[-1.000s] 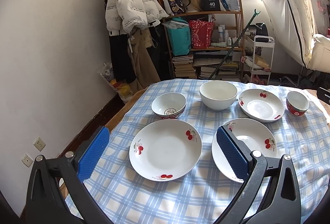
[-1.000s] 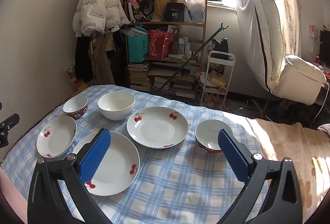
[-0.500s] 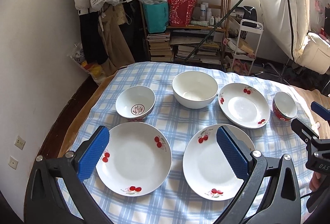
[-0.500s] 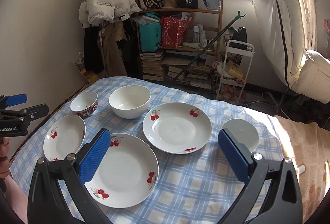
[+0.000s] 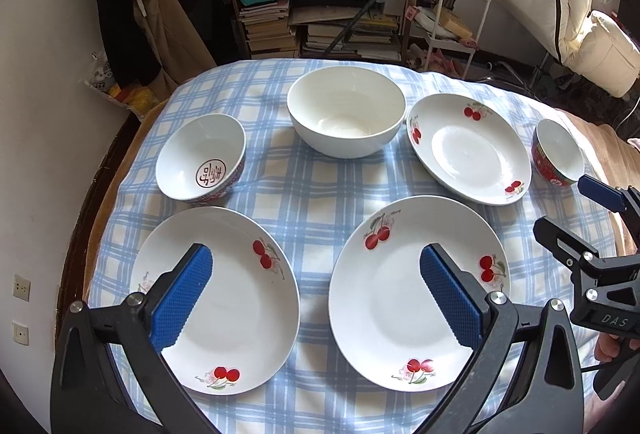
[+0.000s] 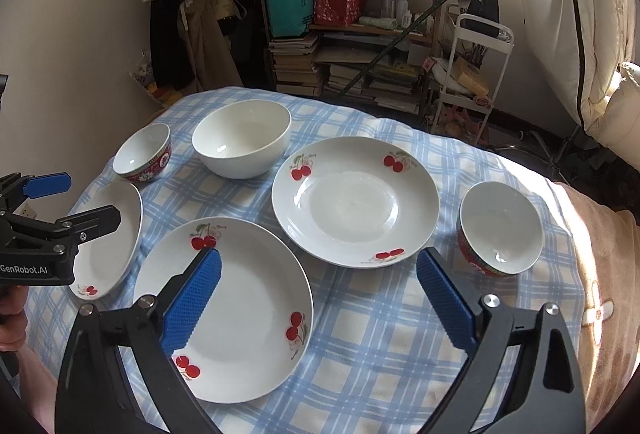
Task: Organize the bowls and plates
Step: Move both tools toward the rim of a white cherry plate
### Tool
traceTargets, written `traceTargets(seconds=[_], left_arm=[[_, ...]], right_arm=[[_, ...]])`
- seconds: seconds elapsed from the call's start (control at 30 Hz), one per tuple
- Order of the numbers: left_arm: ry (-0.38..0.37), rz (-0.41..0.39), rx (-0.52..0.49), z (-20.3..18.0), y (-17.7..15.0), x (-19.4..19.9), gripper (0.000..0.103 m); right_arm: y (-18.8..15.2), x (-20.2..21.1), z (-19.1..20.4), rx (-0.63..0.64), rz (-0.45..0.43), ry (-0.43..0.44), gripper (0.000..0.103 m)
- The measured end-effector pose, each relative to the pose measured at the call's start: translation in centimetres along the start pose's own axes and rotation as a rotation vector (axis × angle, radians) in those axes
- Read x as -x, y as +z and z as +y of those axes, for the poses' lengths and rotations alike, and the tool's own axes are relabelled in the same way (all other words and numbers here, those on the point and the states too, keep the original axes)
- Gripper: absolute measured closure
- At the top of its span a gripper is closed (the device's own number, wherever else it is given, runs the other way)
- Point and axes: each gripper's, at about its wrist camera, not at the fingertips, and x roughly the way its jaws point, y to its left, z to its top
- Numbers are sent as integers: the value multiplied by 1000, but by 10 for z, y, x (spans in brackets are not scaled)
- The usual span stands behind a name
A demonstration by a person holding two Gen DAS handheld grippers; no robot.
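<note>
Your counter (image 5: 320, 194) carries three cherry plates (image 5: 416, 294), all round, face up, at 6, 7 and 2 o'clock. White bowl (image 5: 346, 122) at 12, mouth up. Small bowl (image 5: 202, 158) at 10 tilts, red seal character inside. Left tongs (image 5: 316, 294) and right tongs (image 6: 318, 298) gape wide, empty; labels read "GenRobot.AI", "DAS".

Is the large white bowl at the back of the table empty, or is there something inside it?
Empty. The large white bowl stands upright, and both views show only its bare glossy inside.
</note>
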Motion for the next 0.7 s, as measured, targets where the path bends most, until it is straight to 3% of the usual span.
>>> traceTargets(seconds=[0.23, 0.37, 0.47, 0.57, 0.7], left_arm=[[-37, 101, -61, -10, -13, -30, 5], [-106, 145, -56, -11, -19, -40, 11], [-122, 142, -78, -15, -19, -40, 18], [-173, 169, -75, -16, -18, -46, 34], [-174, 190, -69, -14, -17, -55, 39]], right_arm=[[-16, -36, -1, -27, 121, 50, 21], [-24, -51, 2, -15, 180, 49, 26], [-28, -59, 2, -20, 217, 60, 35], [-30, -66, -2, -34, 245, 67, 41], [-31, -72, -4, -41, 273, 84, 55]])
